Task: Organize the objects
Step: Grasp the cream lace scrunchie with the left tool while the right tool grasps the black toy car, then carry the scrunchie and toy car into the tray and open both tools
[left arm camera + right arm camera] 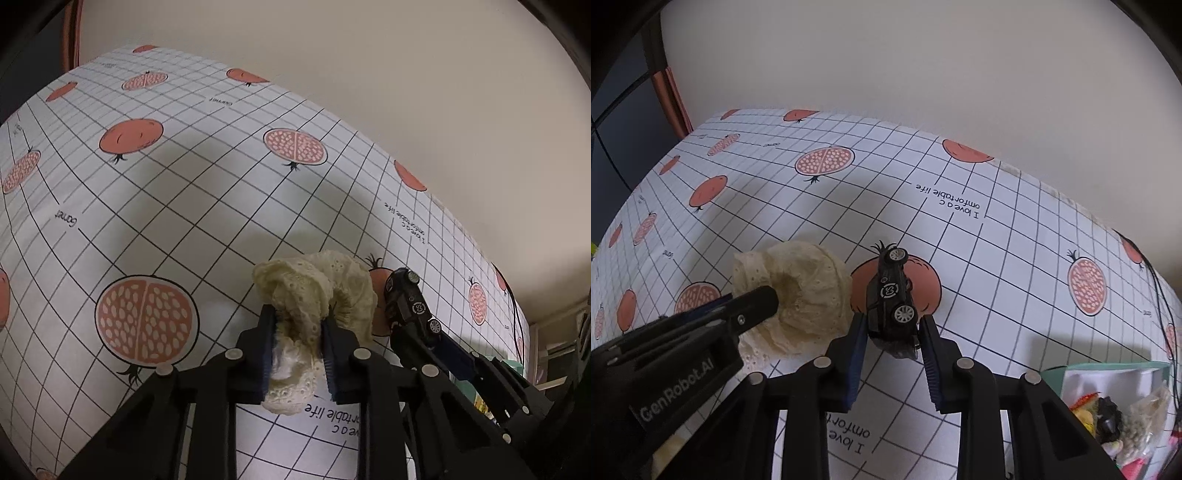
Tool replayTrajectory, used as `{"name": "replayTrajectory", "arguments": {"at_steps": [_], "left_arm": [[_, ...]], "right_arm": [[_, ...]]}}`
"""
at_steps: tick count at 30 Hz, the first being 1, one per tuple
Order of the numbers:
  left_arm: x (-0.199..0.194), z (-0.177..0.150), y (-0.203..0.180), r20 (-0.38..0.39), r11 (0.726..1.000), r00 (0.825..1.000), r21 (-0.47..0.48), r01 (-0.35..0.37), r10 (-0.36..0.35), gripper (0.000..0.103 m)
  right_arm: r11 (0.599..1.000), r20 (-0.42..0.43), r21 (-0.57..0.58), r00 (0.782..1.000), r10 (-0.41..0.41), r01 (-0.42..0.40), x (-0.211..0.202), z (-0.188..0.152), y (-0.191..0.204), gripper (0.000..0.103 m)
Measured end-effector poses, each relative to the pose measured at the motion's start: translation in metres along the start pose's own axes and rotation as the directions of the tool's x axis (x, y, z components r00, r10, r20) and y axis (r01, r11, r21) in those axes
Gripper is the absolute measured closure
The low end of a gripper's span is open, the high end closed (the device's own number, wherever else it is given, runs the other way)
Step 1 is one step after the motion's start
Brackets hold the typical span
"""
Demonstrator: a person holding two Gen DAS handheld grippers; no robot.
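A plain cream wall (923, 66) rises behind the counter (207, 206), which is covered by a white grid-lined cloth printed with orange pomegranates and short lines of black text. At the far left edge stands a reddish-brown upright strip (674, 101) against a dark area. On the left, the left gripper (299, 343) is clenched on a crumpled cream eyelet-lace fabric piece (321, 288) — the lace bunches out above its blue-padded fingers (267, 347) and hangs below them, and from the right wrist view it looks like a puffy ring beside the black arm marked "GenRobot.AI". Just to the right of the fabric, the right gripper (892, 339) grasps a small black toy car (892, 295) with silver wheels and a round white emblem on its side; the car is tipped on its side, nose pointing away, held over an orange pomegranate print. The fabric and the car are just beside each other — whether they touch cannot be told. At the far right corner sits a pale green open box (1108, 369) holding assorted small items, blurred.
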State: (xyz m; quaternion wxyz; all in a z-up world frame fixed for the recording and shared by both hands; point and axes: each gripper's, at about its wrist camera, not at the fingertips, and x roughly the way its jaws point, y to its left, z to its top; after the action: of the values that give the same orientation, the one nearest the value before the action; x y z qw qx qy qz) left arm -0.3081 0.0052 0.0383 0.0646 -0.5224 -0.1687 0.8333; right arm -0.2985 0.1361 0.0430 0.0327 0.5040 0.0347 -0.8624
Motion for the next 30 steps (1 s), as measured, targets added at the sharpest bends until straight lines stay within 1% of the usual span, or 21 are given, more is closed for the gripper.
{"name": "replayTrajectory", "arguments": {"at_steps": [8,19,23,27,30], "left_arm": [[-0.017,-0.003,-0.001,0.014,1.000,1.000,0.009,0.002,-0.002,0.079],[-0.052,-0.012,-0.002,0.028,1.000,1.000,0.000,0.005,-0.005,0.079],[-0.065,-0.025,-0.011,0.017,1.000,1.000,-0.002,0.024,-0.024,0.079],[-0.081,-0.037,-0.021,0.029,0.999,1.000,0.035,-0.006,0.005,0.079],[-0.096,-0.047,-0.023,0.041,0.999,0.999,0.043,0.004,-0.005,0.079]], "right_arm": [[1.000,0.011,0.004,1.000,-0.005,0.005,-0.024,-0.013,-0.001,0.074],[1.000,0.023,0.030,1.000,0.006,-0.006,-0.064,-0.044,-0.008,0.074],[0.999,0.028,0.047,1.000,0.007,-0.008,-0.080,-0.053,-0.012,0.074],[0.998,0.051,0.059,0.999,0.013,-0.016,-0.103,-0.064,-0.016,0.074],[0.998,0.065,0.057,0.998,-0.003,-0.001,-0.120,-0.074,-0.020,0.074]]}}
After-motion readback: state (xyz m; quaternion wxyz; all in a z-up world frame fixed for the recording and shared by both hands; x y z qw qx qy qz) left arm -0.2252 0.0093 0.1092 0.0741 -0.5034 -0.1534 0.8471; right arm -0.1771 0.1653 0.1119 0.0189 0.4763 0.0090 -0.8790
